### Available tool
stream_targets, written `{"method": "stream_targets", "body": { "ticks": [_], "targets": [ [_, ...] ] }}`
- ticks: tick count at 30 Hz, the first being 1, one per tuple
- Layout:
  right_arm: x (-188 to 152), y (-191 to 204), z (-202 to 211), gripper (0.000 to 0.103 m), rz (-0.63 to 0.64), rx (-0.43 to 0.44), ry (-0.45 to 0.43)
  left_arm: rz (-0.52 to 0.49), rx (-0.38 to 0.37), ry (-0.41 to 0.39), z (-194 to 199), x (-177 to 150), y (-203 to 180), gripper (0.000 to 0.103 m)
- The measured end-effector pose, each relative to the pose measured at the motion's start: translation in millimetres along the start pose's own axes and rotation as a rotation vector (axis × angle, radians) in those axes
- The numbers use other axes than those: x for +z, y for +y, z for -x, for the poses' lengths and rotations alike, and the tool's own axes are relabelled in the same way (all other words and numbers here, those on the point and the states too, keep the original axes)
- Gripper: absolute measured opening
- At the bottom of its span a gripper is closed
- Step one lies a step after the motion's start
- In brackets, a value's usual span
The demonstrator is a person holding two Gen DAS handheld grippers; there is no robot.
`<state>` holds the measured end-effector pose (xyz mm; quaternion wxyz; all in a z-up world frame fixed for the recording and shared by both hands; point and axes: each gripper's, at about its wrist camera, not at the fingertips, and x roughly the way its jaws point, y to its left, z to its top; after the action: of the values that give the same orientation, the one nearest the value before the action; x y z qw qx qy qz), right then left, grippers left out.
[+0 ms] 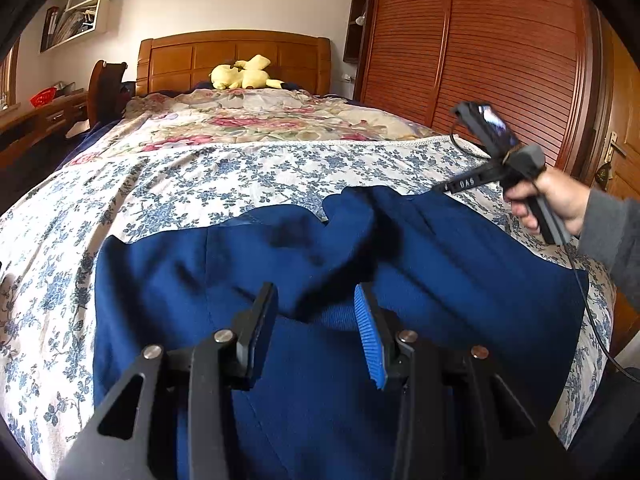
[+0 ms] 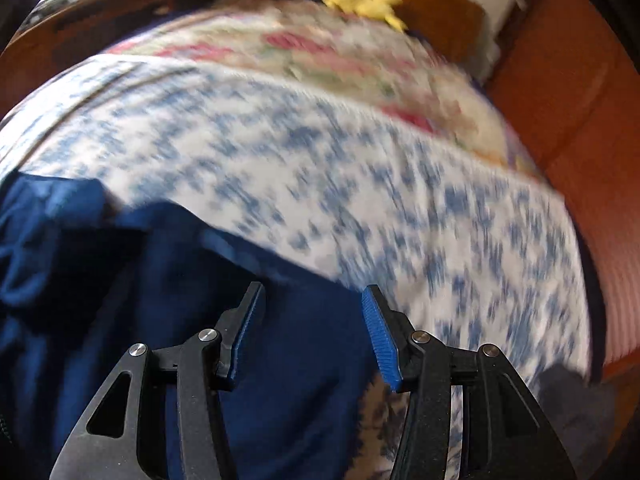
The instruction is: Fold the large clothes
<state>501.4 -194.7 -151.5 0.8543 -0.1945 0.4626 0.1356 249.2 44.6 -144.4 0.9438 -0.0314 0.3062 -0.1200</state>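
A large dark blue garment [image 1: 160,280] lies spread on the bed's blue-flowered cover [image 1: 200,184], with a rumpled fold across its middle. My left gripper [image 1: 316,320] hovers low over the garment's near part. Its jaws stand apart, and a raised ribbed fold lies between and below the fingers with neither pad pressing on it. A hand [image 1: 560,196] holds my right gripper [image 1: 440,189] over the garment's far right edge. The right wrist view is blurred. There the right gripper [image 2: 314,320] is open above the garment [image 2: 80,260] where its edge meets the cover [image 2: 320,160], with nothing in it.
A pink-flowered quilt [image 1: 248,120] covers the far half of the bed. A yellow plush toy [image 1: 244,74] lies by the wooden headboard [image 1: 232,52]. A slatted wooden wardrobe [image 1: 500,60] stands close on the right, and a desk [image 1: 40,116] on the left.
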Motion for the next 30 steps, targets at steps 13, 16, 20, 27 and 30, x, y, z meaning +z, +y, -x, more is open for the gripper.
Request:
{"method": "stream_targets", "body": {
  "ticks": [13, 16, 20, 27, 30],
  "targets": [
    [-34.4, -52.2, -9.3, 0.000, -0.211, 0.049, -0.056, -0.001, 0.001, -0.005, -0.4, 0.4, 1.1, 0.038],
    [-31.3, -55.6, -7.8, 0.000, -0.209, -0.023, -0.010, 0.006, 0.008, -0.004, 0.7, 0.6, 2.2, 0.038],
    [-23.1, -40.2, 5.5, 0.016, -0.158, -0.068, -0.039, -0.009, 0.037, -0.007, 6.0, 1.8, 2.5, 0.038],
    [10.5, 26.5, 33.3, 0.026, -0.026, 0.077, -0.123, 0.006, 0.078, -0.041, 36.2, 7.3, 23.5, 0.038],
    [23.9, 77.8, 42.4, 0.026, 0.045, 0.181, -0.149, 0.020, 0.111, -0.054, 48.2, 7.5, 38.6, 0.038]
  ]
}}
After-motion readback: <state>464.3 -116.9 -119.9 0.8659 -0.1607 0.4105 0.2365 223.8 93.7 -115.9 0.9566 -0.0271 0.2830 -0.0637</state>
